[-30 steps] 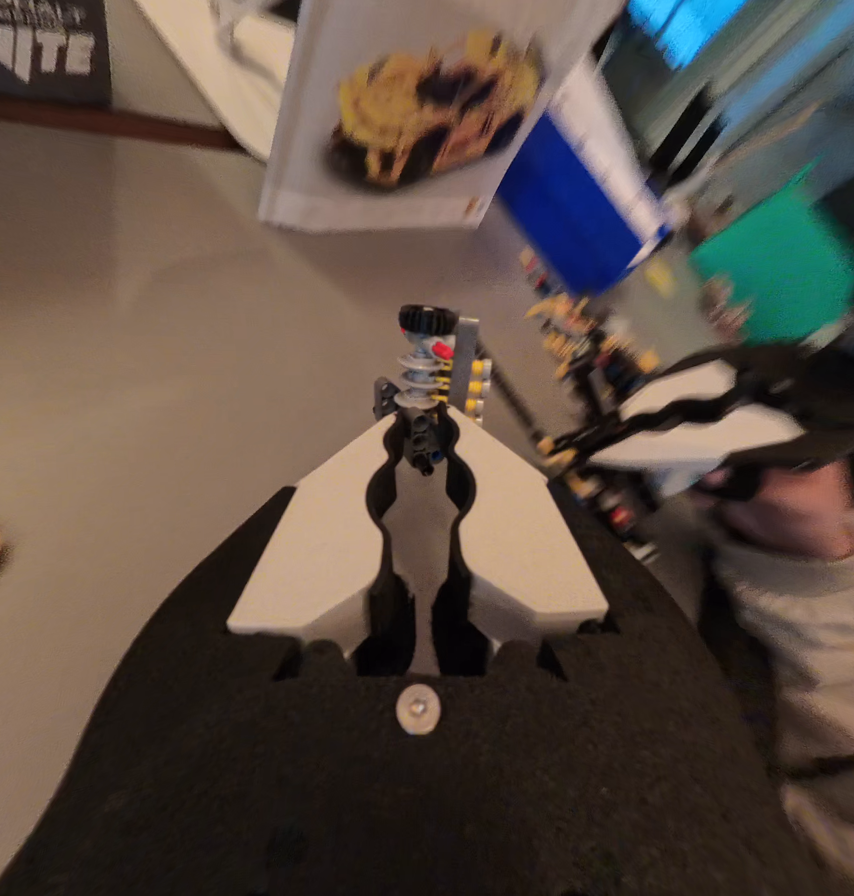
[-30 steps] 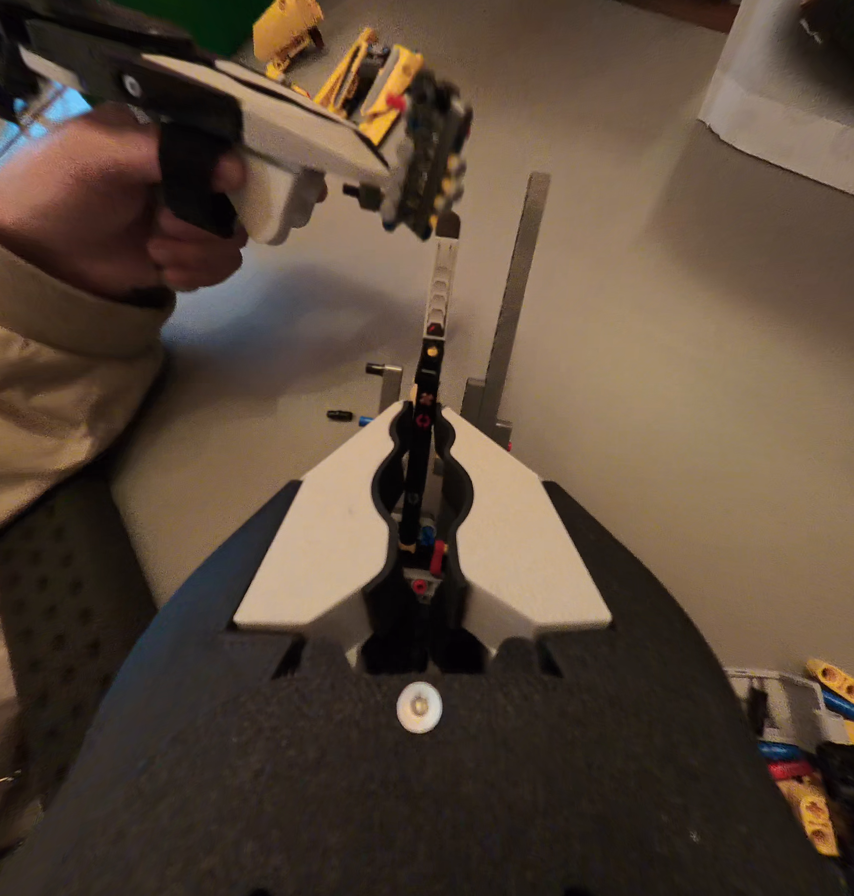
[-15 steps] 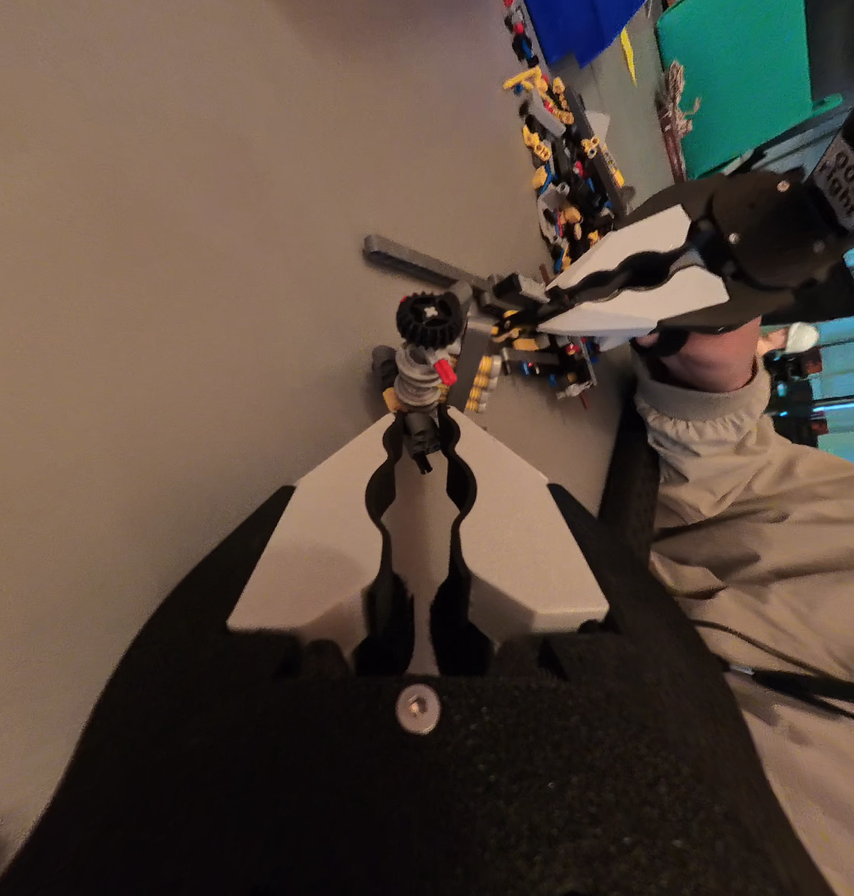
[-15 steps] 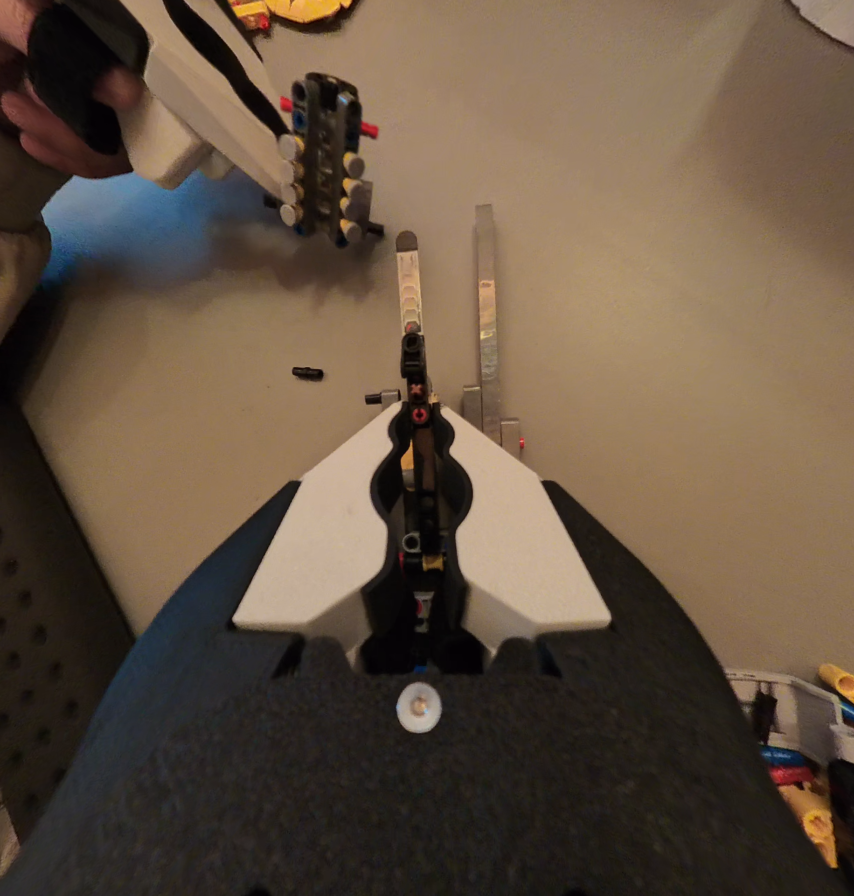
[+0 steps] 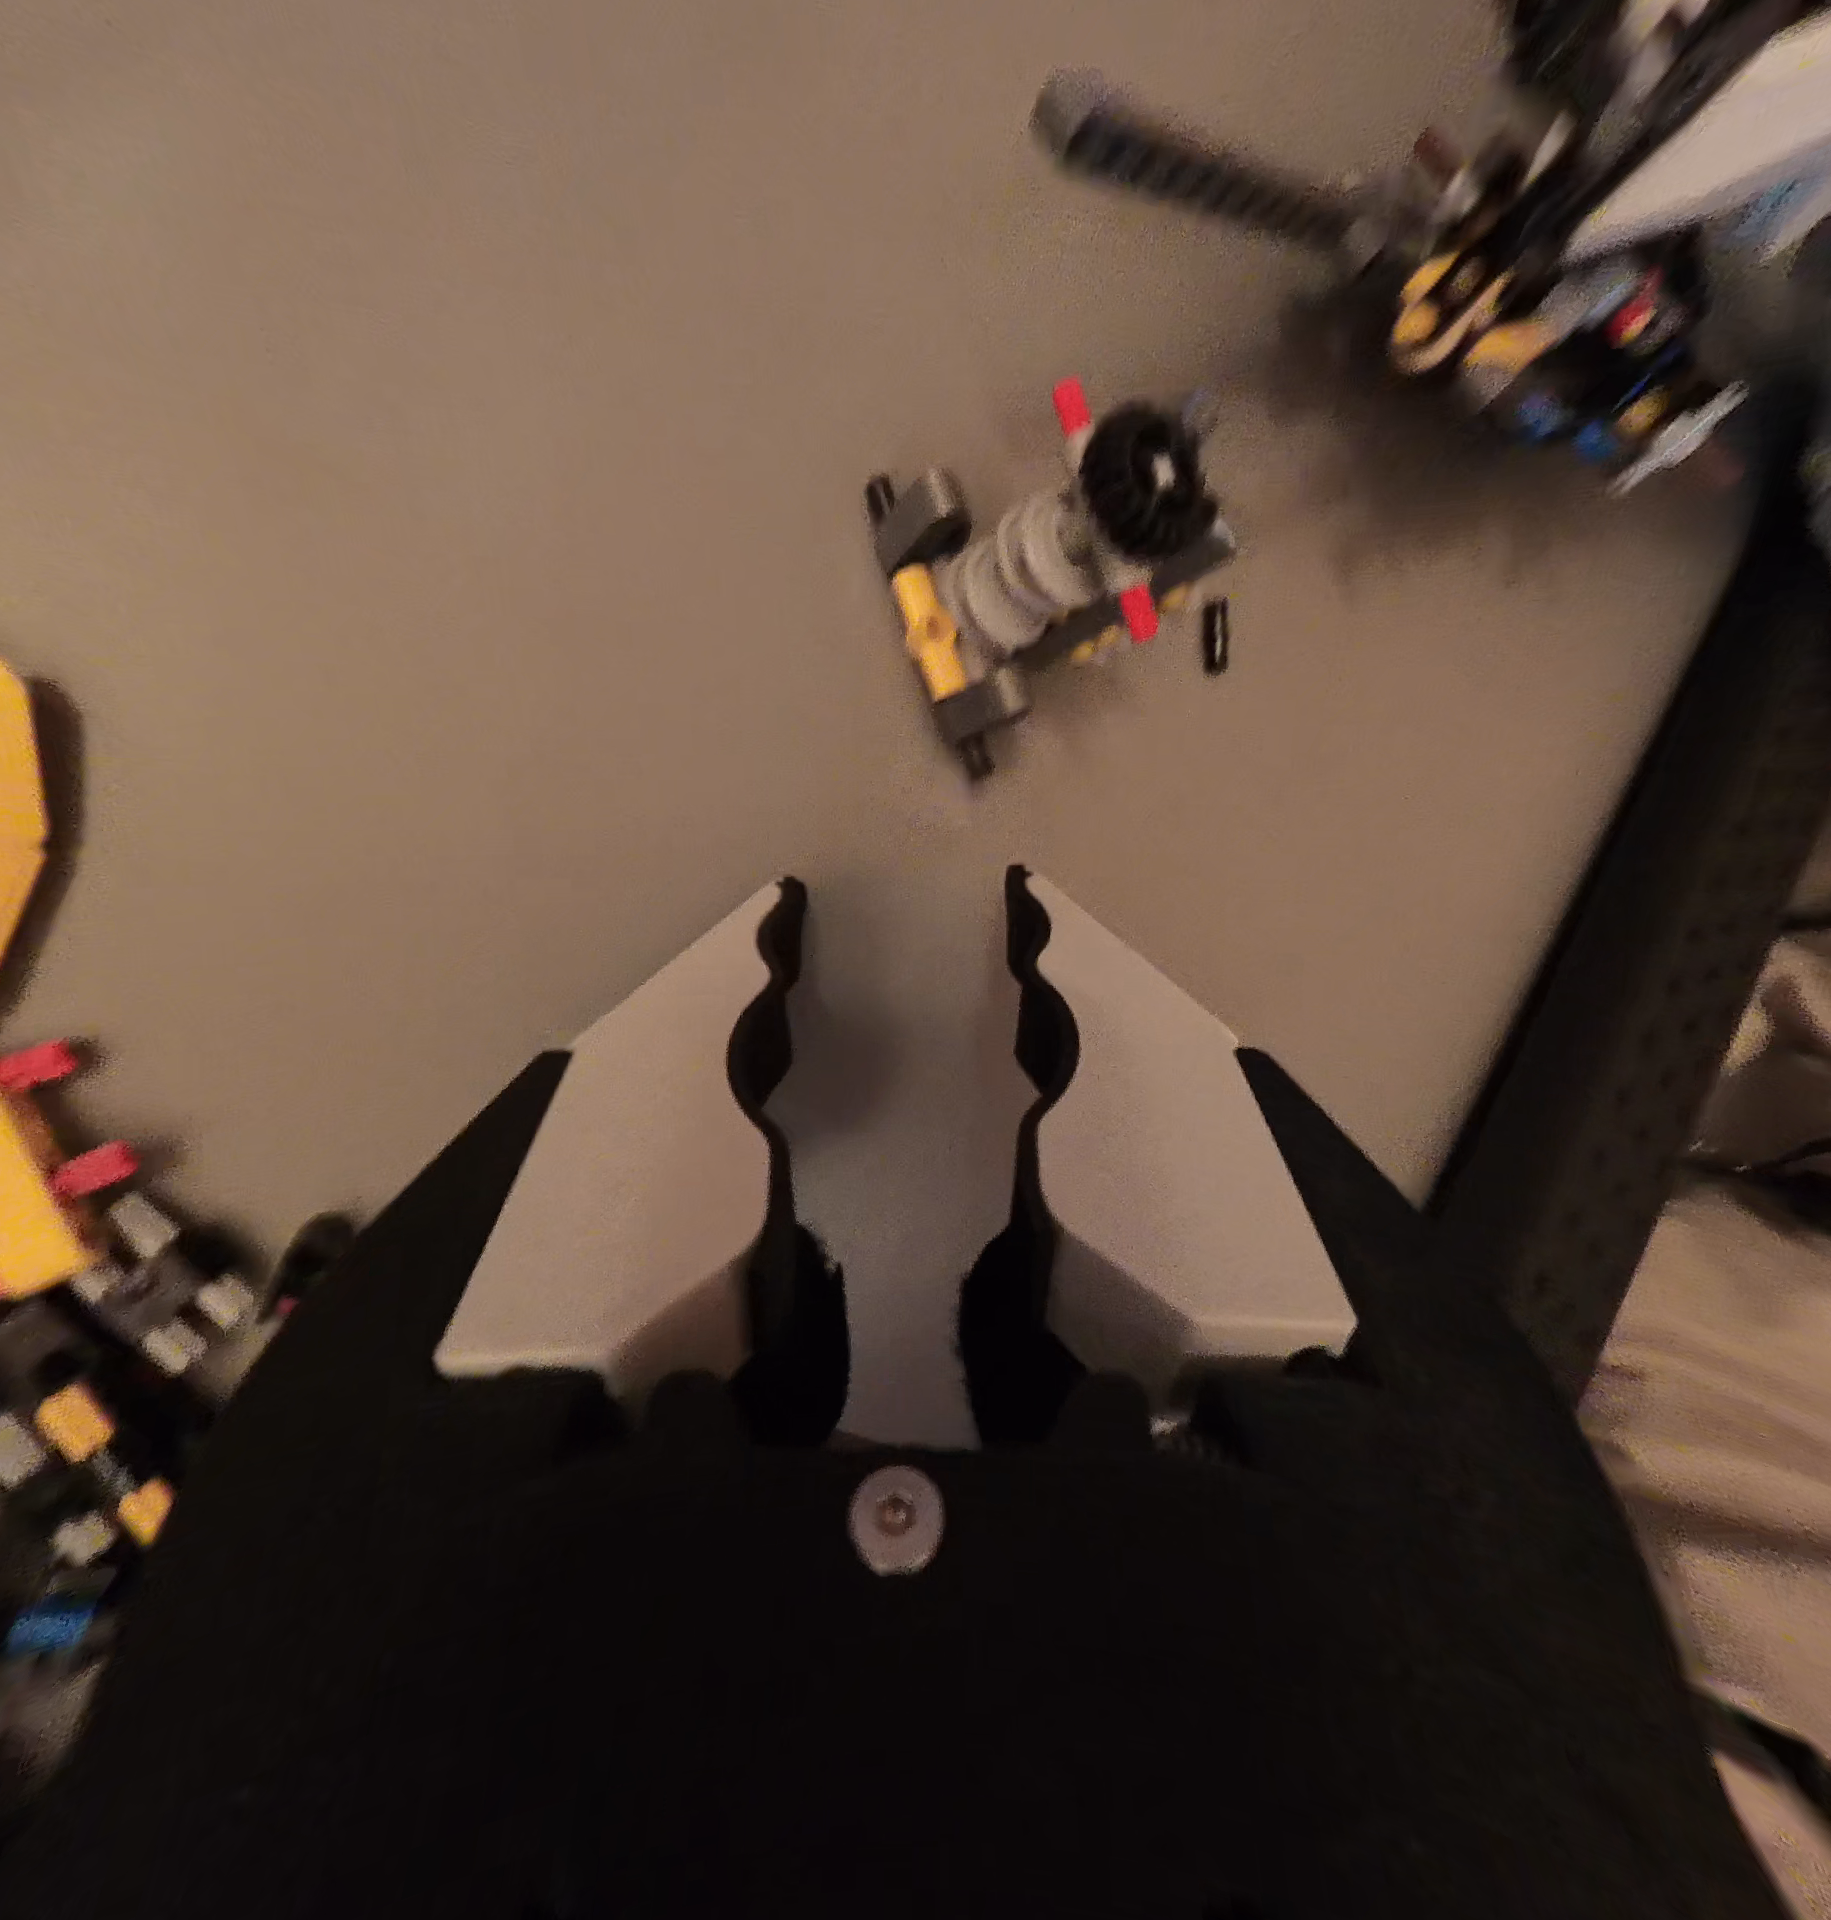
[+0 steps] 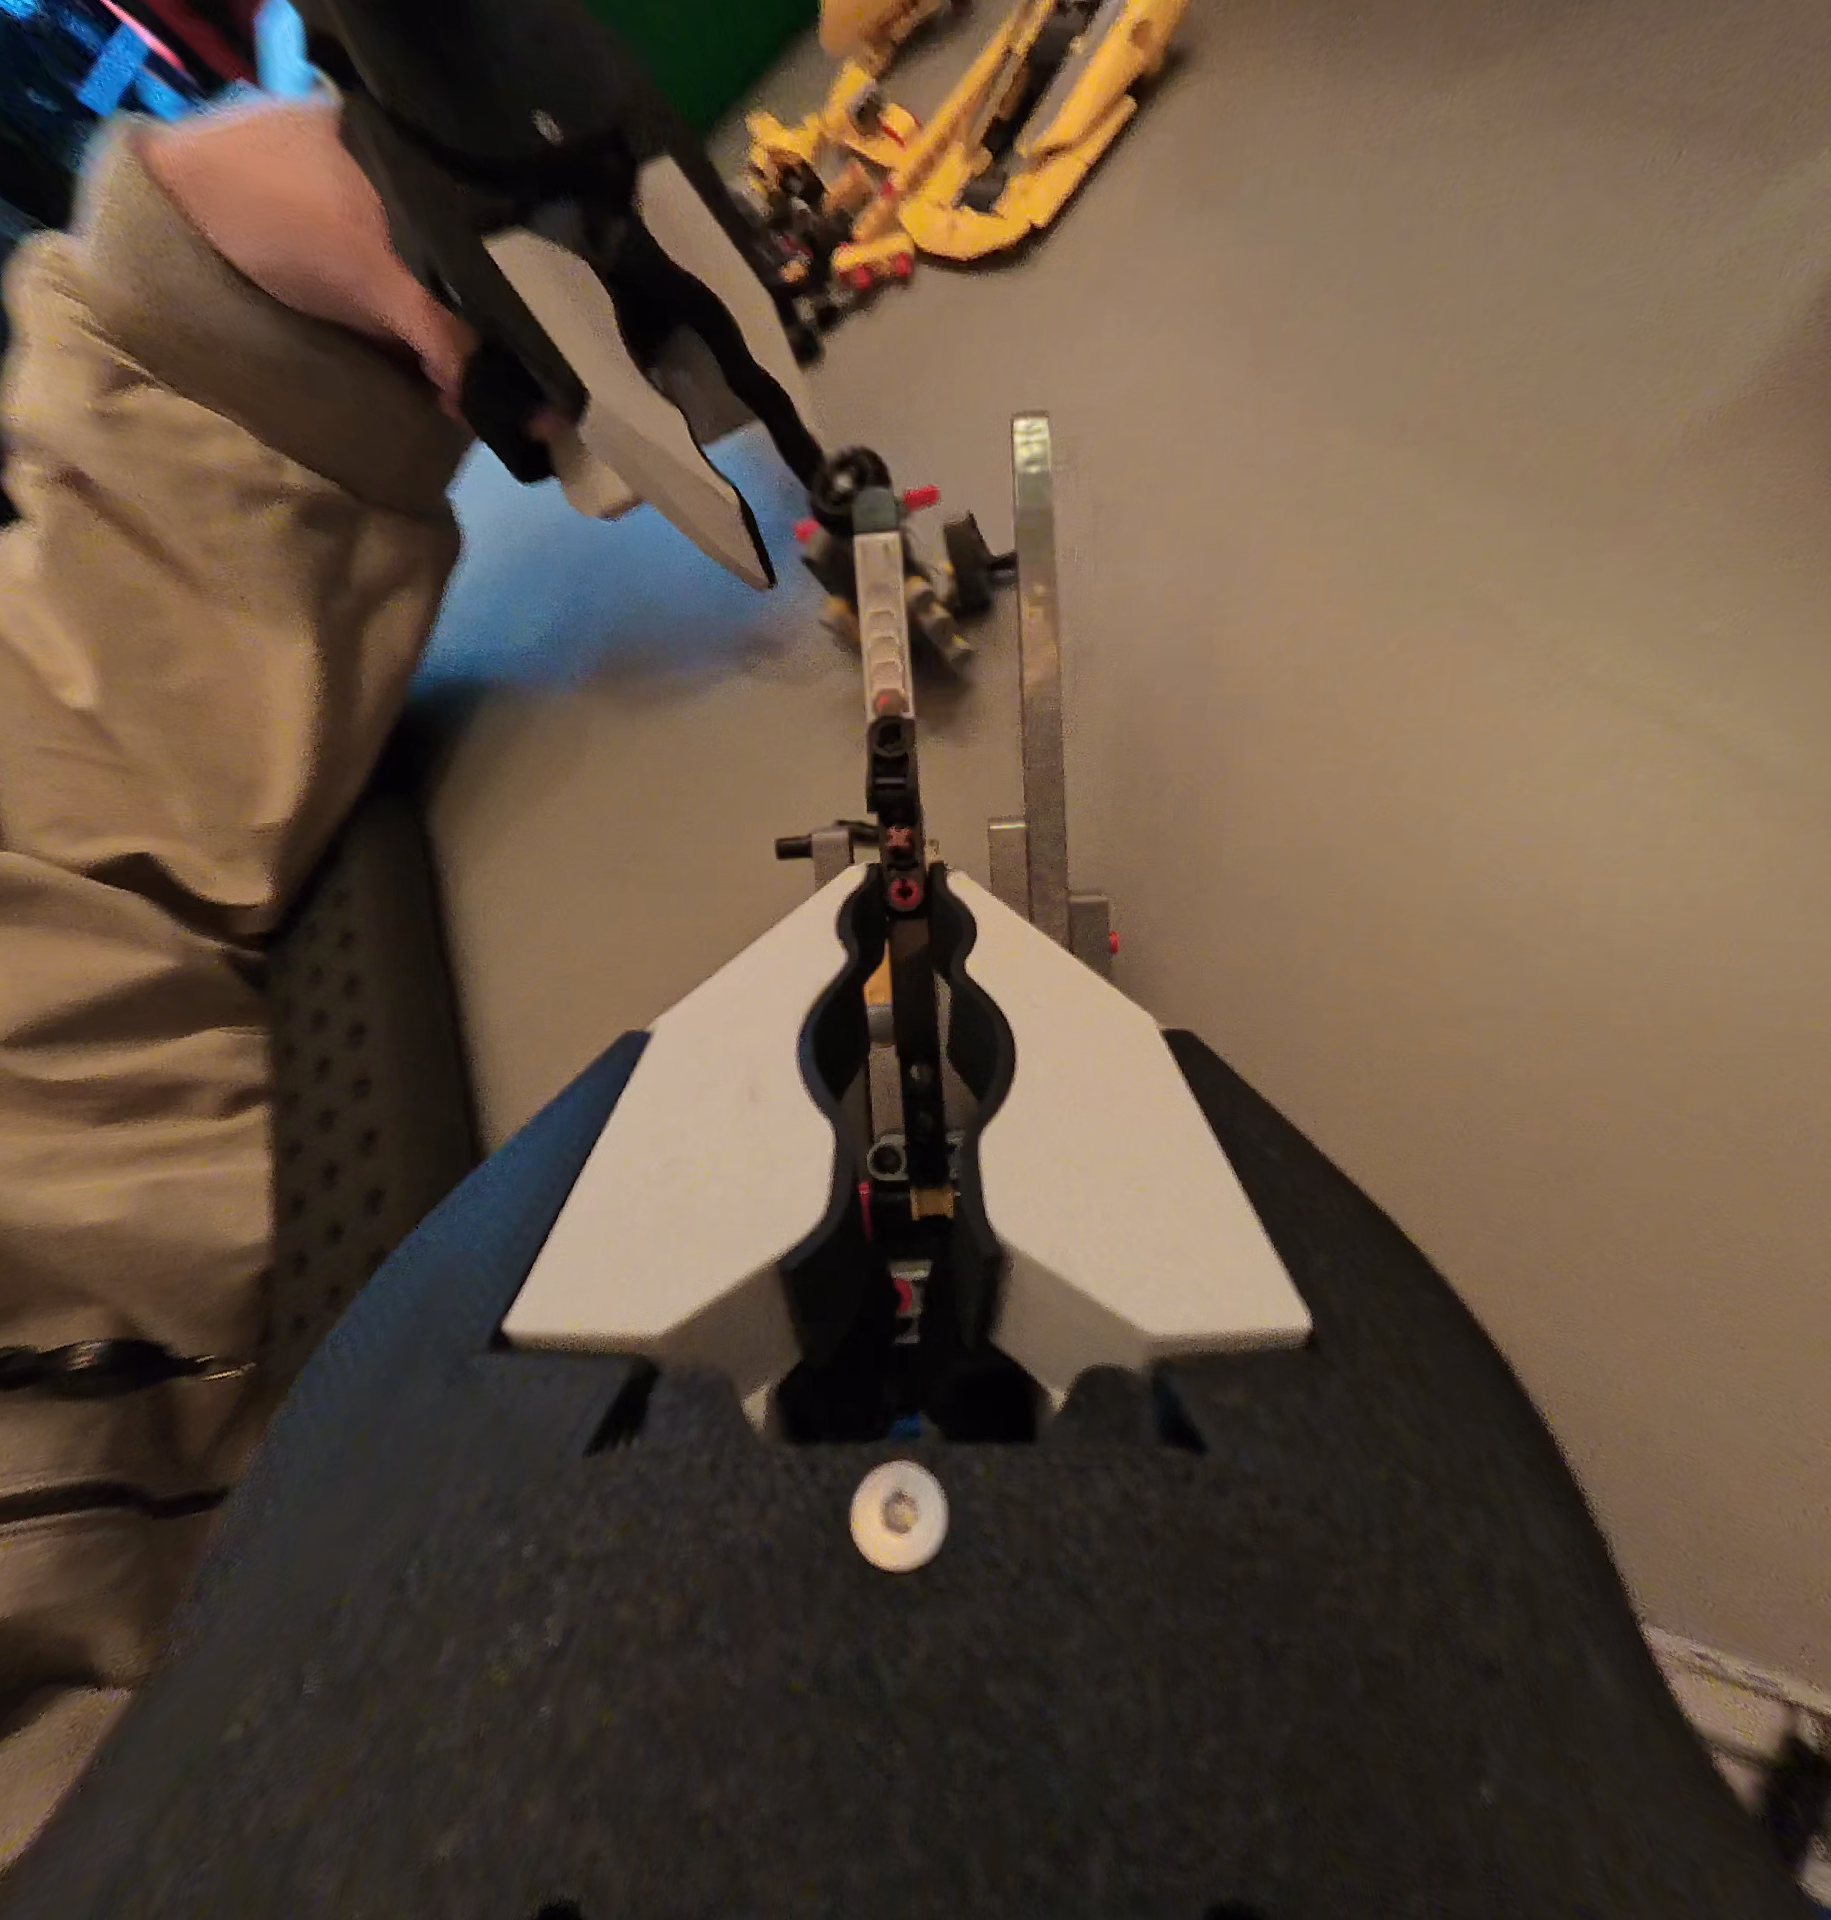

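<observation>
Your left gripper hangs over the grey tabletop with its jaws apart and nothing between them. Just ahead of its tips, a small gear assembly of grey, yellow, black and red bricks lies free on the tabletop, near the right edge, touching neither finger. A tiny black pin lies just beside it.

Your right gripper is clamped on a long black and grey beam frame, which reaches forward from its fingers, its far end near the gear assembly.

A partly built yellow model sits toward the far edge, well apart. Loose bricks crowd the left edge. The two pieces are not joined
</observation>
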Tool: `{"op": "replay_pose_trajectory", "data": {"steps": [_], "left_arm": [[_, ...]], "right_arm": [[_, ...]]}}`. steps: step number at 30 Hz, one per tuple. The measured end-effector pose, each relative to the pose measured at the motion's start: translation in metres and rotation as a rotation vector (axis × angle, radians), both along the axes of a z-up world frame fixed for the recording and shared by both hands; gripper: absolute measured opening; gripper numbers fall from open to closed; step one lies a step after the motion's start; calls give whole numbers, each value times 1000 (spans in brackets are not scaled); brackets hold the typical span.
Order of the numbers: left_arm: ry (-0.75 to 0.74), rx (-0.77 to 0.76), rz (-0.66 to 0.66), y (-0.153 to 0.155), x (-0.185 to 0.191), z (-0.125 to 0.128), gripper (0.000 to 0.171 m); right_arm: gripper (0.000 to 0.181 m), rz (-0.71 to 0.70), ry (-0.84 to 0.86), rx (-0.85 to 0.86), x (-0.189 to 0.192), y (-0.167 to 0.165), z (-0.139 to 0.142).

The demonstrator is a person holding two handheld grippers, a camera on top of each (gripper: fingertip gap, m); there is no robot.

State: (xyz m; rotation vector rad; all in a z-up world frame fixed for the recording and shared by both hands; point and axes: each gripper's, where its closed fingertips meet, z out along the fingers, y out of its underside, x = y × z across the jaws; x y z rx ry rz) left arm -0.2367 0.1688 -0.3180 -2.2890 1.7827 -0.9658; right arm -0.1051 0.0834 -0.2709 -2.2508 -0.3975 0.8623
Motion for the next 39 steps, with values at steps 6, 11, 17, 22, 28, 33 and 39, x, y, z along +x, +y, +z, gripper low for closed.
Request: {"op": "replay_pose_trajectory", "data": {"steps": [6, 11, 17, 22, 28, 33, 39], "left_arm": [[-184, 243, 7, 21, 20, 40, 45], [-758, 41, -94, -44, 86, 124, 41], [-706, 84, -213, -79, 104, 103, 30], [-720, 72, -273, -90, 103, 100, 14], [-797, -85, -236, -92, 109, 108, 7], [-798, -115, -235, -91, 110, 106, 7], [-789, -99, -257, -97, 109, 105, 7]], "right_arm": [[6, 21, 88, -10, 0, -2, 6], [6, 120, 140, 74, -15, -8, 22], [6, 197, 46, 186, -24, -14, 28], [6, 220, 4, 213, -26, -16, 26], [15, 204, 94, 292, -20, -13, 41], [17, 176, 188, 410, -14, -11, 68], [7, 201, 128, 386, -19, -10, 53]]}}
